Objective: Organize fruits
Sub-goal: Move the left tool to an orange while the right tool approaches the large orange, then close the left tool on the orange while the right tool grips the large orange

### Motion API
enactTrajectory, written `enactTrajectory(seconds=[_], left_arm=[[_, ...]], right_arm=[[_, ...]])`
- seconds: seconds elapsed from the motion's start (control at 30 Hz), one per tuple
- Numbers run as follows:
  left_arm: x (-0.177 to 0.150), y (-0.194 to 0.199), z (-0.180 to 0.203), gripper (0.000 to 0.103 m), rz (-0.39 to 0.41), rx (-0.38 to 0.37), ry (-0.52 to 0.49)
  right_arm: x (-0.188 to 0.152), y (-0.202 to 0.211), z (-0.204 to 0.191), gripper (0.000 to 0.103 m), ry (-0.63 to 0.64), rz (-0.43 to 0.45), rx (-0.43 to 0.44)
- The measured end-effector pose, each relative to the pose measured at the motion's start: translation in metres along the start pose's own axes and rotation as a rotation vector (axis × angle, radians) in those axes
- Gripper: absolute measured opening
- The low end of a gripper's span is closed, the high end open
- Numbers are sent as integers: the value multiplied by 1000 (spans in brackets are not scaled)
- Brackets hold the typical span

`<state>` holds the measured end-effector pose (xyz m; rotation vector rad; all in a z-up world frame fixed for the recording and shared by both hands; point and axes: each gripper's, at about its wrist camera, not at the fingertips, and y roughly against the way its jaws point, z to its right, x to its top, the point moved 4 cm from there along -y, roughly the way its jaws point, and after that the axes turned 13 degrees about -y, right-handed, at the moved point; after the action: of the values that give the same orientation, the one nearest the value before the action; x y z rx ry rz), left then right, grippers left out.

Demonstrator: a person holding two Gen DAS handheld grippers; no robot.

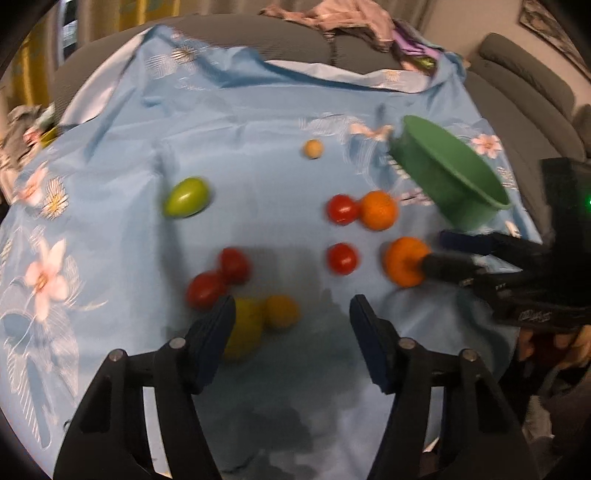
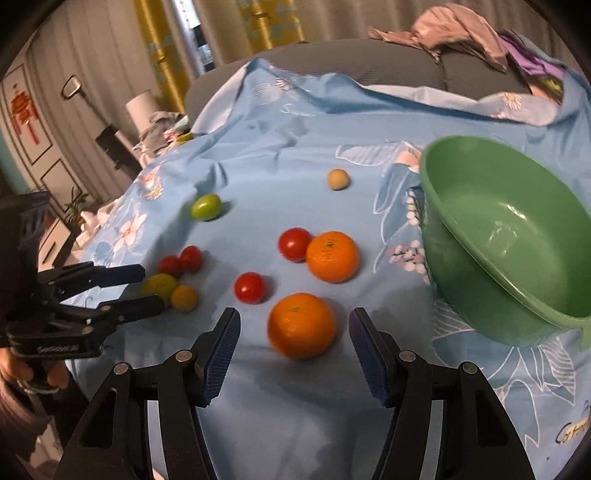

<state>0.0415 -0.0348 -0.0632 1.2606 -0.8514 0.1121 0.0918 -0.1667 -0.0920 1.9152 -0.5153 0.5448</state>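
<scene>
Fruits lie scattered on a light blue flowered cloth (image 2: 295, 140). My right gripper (image 2: 293, 321) is open with an orange (image 2: 301, 325) between its fingers, a gap on each side. A second orange (image 2: 332, 256) touches a red tomato (image 2: 294, 244) further back. My left gripper (image 1: 291, 317) is open low over the cloth. A yellow fruit (image 1: 245, 328) is partly hidden behind its left finger (image 1: 218, 332), with a small orange-yellow fruit (image 1: 281, 312) beside it. The green bowl (image 2: 461, 288) sits tilted at the right, with nothing in it.
Also on the cloth are a green fruit (image 1: 186, 197), a small tan ball (image 1: 313, 148), a lone tomato (image 1: 342, 258) and two touching tomatoes (image 1: 218, 280). A grey sofa (image 1: 524, 81) with crumpled clothes (image 1: 347, 18) lies behind.
</scene>
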Motion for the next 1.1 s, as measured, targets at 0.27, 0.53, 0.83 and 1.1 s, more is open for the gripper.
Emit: enactTrajectory(seconds=[0.27, 0.53, 0.83, 1.1], left_arm=[[42, -27, 26, 64, -1, -90, -45], [88, -73, 60, 61, -39, -165, -130], [103, -99, 63, 51, -70, -87, -173], [105, -119, 60, 50, -104, -26, -248]], right_arm=[[-3, -17, -1, 46, 43, 1, 4], [-8, 17, 20, 45, 4, 19, 69], [-8, 44, 29, 40, -19, 73, 151], [-8, 39, 36, 39, -53, 50, 147]])
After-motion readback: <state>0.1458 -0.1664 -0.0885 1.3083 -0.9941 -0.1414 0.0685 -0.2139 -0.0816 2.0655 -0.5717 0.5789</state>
